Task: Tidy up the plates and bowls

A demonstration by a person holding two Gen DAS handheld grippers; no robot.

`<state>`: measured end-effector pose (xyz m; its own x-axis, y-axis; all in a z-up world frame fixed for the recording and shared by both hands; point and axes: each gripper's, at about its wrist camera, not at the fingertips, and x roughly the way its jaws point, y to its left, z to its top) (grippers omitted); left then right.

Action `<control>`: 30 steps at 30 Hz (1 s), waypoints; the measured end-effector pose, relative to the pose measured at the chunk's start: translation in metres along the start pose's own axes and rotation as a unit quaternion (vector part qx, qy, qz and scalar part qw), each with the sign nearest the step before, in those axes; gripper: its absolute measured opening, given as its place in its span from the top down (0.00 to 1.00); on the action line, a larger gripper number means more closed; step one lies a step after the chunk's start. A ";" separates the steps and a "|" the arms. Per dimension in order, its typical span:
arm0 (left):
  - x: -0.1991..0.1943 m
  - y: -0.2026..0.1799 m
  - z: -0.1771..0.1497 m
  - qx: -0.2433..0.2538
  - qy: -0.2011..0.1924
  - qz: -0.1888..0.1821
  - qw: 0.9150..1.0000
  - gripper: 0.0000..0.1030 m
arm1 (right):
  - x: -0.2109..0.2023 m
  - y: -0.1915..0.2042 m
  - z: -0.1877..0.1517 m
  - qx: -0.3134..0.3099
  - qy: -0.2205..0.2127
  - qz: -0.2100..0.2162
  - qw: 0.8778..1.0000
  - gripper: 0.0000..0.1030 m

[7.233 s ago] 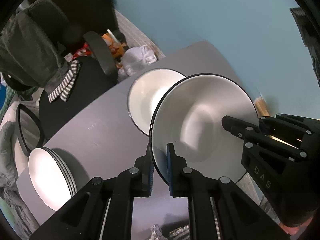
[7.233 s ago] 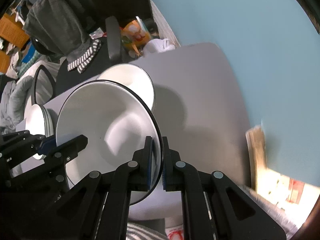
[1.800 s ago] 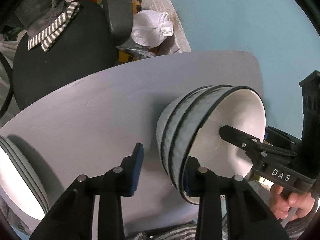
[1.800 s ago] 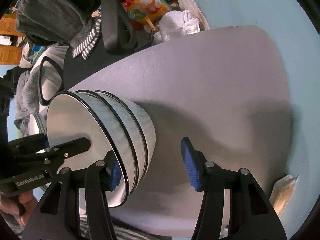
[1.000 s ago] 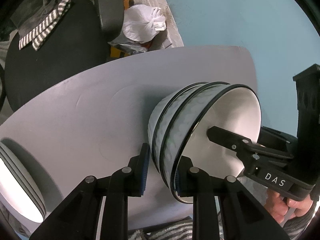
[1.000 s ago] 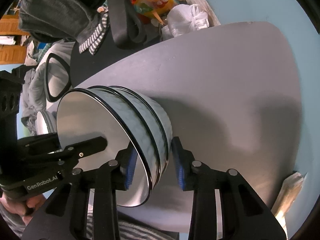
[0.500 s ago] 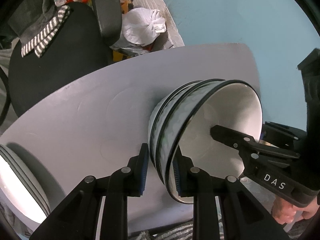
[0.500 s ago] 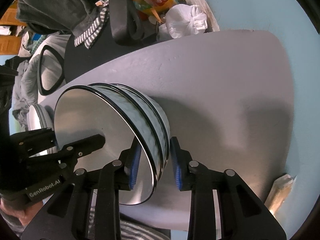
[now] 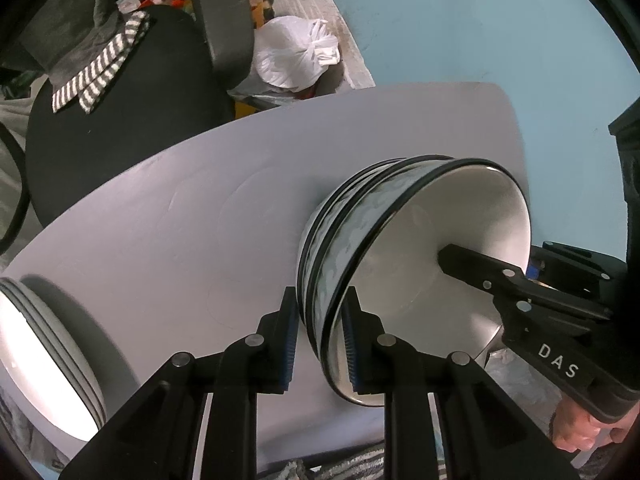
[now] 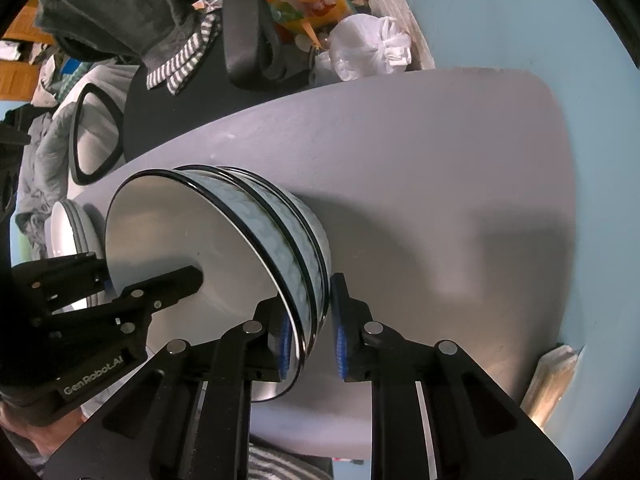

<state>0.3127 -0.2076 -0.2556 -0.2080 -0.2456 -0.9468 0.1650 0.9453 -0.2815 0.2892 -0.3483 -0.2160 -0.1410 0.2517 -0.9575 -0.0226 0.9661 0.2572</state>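
— What changed?
— Both grippers have closed in on the stacked bowls (image 9: 400,240) since earlier. Left gripper (image 9: 320,344) clamps their rim; right gripper (image 10: 308,340) is closing on the opposite rim.
— Anything else?
— Plate stack (image 9: 36,360) at the grey table's (image 9: 200,208) left edge; only the right view shows the snack bag (image 10: 308,0).

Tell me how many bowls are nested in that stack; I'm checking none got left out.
3 bowls, nested on the grey table, rims between both grippers' fingers. More could hide inside.
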 end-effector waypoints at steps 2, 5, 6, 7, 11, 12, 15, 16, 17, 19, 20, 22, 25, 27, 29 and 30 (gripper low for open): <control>-0.002 0.001 -0.003 0.000 0.001 -0.002 1.000 0.80 | 0.000 0.002 -0.002 -0.001 0.000 0.003 1.000 0.84; -0.005 0.004 -0.007 -0.001 0.002 0.001 1.000 0.80 | 0.000 0.007 -0.003 -0.006 0.004 0.007 1.000 0.84; -0.007 0.006 -0.008 -0.003 0.001 0.001 1.000 0.80 | 0.000 0.008 -0.004 -0.007 0.005 0.007 1.000 0.84; -0.007 0.007 -0.010 -0.004 0.001 0.001 1.000 0.80 | 0.000 0.011 -0.005 -0.008 0.005 0.007 1.000 0.84; -0.012 0.014 -0.018 -0.011 -0.003 0.000 1.000 0.80 | 0.000 0.020 -0.008 -0.012 0.007 0.005 1.000 0.84; -0.013 0.016 -0.020 -0.014 -0.004 0.000 1.000 0.80 | 0.000 0.023 -0.008 -0.013 0.007 0.005 1.000 0.84; -0.020 0.023 -0.027 -0.022 -0.012 0.001 1.000 0.80 | -0.001 0.030 -0.010 -0.014 0.007 0.007 1.000 0.84; -0.022 0.025 -0.030 -0.023 -0.014 0.002 1.000 0.80 | -0.001 0.032 -0.011 -0.015 0.007 0.008 1.000 0.84; -0.025 0.028 -0.032 -0.025 -0.017 0.002 1.000 0.80 | -0.001 0.037 -0.011 -0.018 0.007 0.009 1.000 0.84; -0.029 0.035 -0.036 -0.030 -0.020 0.002 0.999 0.80 | -0.002 0.045 -0.012 -0.023 0.006 0.010 1.000 0.84; -0.032 0.039 -0.039 -0.032 -0.022 0.002 0.999 0.80 | -0.003 0.048 -0.014 -0.025 0.005 0.010 1.000 0.84; -0.036 0.045 -0.043 -0.037 -0.026 0.004 0.999 0.80 | -0.003 0.056 -0.015 -0.031 0.004 0.010 0.999 0.84; -0.045 0.057 -0.050 -0.046 -0.034 0.009 0.998 0.80 | -0.003 0.071 -0.017 -0.039 0.003 0.011 0.999 0.84; -0.050 0.067 -0.056 -0.055 -0.038 0.010 0.998 0.80 | -0.002 0.084 -0.017 -0.045 0.003 0.010 0.999 0.84; -0.055 0.078 -0.060 -0.062 -0.042 0.010 0.997 0.80 | -0.001 0.098 -0.017 -0.054 0.002 0.009 0.999 0.84; -0.059 0.084 -0.063 -0.066 -0.044 0.009 0.997 0.80 | -0.001 0.103 -0.018 -0.056 0.002 0.010 0.998 0.84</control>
<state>0.2782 -0.0999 -0.2142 -0.1189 -0.2401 -0.9634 0.0385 0.9685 -0.2461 0.2696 -0.2499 -0.1859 -0.1466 0.2696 -0.9517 -0.1310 0.9484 0.2888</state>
